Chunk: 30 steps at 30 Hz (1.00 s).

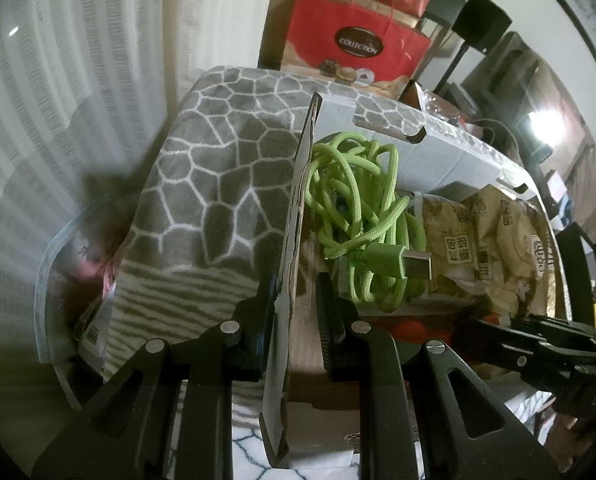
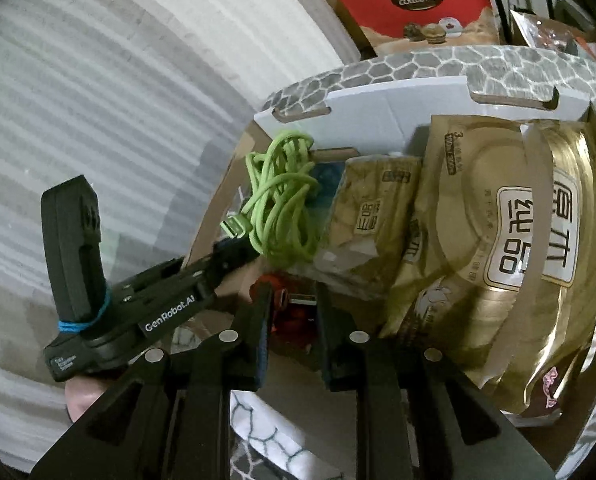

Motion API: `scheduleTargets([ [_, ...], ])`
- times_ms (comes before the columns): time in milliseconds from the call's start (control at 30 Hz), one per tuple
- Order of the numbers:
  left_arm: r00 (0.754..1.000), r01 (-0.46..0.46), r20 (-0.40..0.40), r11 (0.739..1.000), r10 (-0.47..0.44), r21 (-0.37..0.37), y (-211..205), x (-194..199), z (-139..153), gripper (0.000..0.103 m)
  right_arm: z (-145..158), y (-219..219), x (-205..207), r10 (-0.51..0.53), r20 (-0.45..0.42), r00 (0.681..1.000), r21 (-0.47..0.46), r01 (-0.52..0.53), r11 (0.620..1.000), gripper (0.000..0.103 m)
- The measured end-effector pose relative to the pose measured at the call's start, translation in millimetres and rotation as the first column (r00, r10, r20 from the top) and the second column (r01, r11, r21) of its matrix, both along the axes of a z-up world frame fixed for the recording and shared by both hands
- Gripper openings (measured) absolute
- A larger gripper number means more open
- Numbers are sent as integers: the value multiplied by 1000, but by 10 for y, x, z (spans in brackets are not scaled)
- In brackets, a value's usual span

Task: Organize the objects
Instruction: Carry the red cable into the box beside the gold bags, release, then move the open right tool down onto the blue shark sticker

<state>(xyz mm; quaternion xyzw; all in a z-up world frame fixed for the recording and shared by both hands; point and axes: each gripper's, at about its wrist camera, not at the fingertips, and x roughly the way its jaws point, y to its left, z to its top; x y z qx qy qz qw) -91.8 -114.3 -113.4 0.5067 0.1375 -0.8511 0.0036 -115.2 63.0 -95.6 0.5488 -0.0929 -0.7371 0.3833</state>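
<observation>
- Cardboard box (image 1: pixel 438 152) wall sits clenched in my left claw (image 1: pixel 294 308), I judge to steady it.
- Right claw (image 2: pixel 294 312) hovers parted and empty above something red (image 2: pixel 294 316) inside.
- Green cable (image 1: pixel 362 216) lies coiled beside 2 gold packets (image 2: pixel 518 240), packed in the box on the patterned blanket (image 1: pixel 218 168).

Black oval label "COLLECTION" on the red paper gift bag (image 1: pixel 346 44); white "GenRobot.AI" lettering on the black handheld left gripper (image 2: pixel 234 250).
</observation>
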Motion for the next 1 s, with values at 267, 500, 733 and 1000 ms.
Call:
scheduleTargets([
  [267, 1000, -1, -1, 1000, 1, -6, -6, -2, -5, 17, 382, 106, 55, 52, -99, 994, 60, -47, 997, 44],
  [500, 1000, -1, 1, 1000, 1, -8, -27, -17, -21, 17, 686, 544, -169, -47, -155, 987, 84, 60, 995, 44],
  [733, 1000, -4, 2, 1000, 4, -8, -33, -26, -24, 17, 665, 1111, -511, -178, -183, 967, 179, 210, 961, 45],
  [1000, 1000, -4, 2, 1000, 4, -9, -26, -28, -26, 18, 373, 1553, -870, -263, -174, 949, 285, 305, 909, 45],
])
